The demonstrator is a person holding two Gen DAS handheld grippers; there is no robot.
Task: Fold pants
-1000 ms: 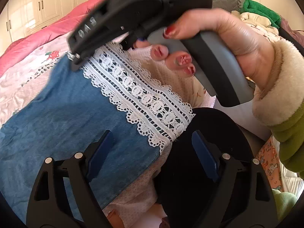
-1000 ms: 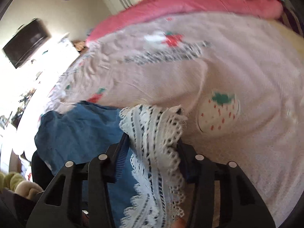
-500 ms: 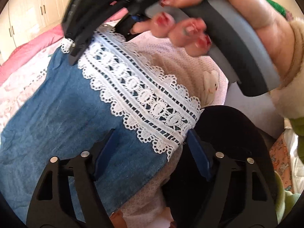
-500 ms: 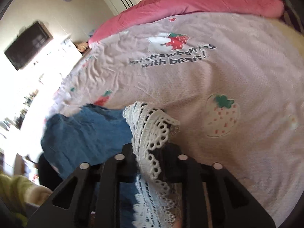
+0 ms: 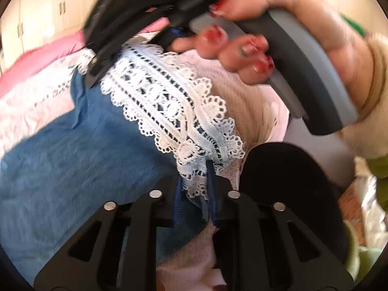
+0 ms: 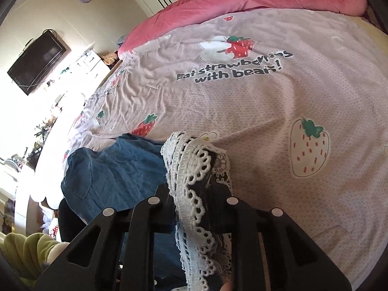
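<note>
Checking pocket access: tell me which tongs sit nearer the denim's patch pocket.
Left. The left tongs clamp the lace hem on the pocket side; the right tongs clamp its far corner.

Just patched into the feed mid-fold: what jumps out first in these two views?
The white lace hem of the blue denim pants dominates: each tool is shut on one end of it, the left tool having just closed at the bottom centre of its view, the right tool likewise. Behind lies the pink strawberry bedsheet with its bear slogan. A hand with red nails grips the right tool's handle, top of the left view.
</note>
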